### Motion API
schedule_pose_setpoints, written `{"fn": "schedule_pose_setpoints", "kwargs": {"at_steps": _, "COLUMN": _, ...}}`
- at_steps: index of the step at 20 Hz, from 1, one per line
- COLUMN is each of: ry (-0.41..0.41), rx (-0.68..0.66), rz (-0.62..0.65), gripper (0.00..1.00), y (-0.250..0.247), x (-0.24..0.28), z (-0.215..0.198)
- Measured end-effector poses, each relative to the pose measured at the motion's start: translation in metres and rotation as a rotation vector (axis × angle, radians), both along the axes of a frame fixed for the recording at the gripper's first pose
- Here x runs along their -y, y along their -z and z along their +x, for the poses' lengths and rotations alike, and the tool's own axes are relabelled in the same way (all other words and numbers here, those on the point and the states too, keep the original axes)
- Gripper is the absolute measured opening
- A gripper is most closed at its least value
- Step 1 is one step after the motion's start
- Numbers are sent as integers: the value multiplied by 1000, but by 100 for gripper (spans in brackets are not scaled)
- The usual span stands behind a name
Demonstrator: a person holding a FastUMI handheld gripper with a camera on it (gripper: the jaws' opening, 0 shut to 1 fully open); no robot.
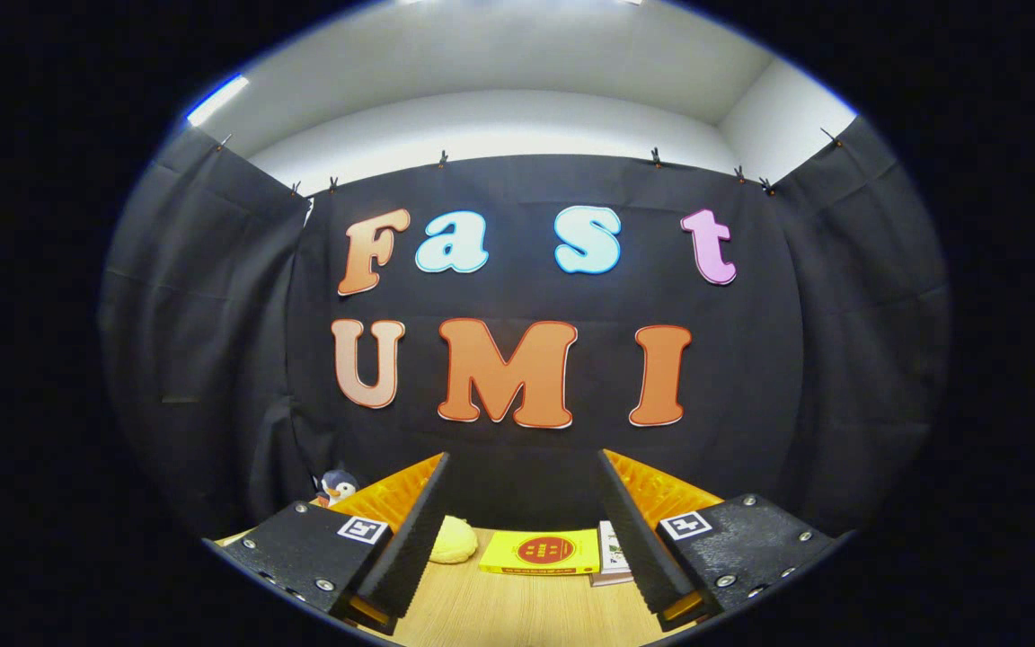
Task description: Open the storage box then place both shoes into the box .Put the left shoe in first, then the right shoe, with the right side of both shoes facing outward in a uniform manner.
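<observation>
The wooden bench runs from under the tool to its far edge, which meets the black cloth wall. Along that far edge lie a few things in a row: a pale yellow, rounded soft lump just beside the left finger, a flat yellow packet with a red round mark in the middle between the fingers, and a small stack of books or cards partly hidden by the right finger. A small penguin toy sits at the far left corner, beyond the left finger. The stretch of bench between the fingers and this row is bare wood, with open room above it up to the wall.

The storage box and the shoes cannot be made out here.

The tool's jaws stand wide apart, its black ribbed pads facing each other, gripping and touching nothing.
</observation>
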State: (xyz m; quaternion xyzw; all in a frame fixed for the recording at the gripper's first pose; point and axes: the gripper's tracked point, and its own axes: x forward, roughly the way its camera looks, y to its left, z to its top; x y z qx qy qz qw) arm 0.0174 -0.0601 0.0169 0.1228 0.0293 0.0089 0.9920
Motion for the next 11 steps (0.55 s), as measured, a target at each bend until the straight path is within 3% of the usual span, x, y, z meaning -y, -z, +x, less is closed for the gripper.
{"fn": "schedule_pose_setpoints", "kwargs": {"at_steps": 11, "ry": 37, "rx": 98, "rz": -3, "gripper": 94, "y": -43, "x": 11, "z": -14}}
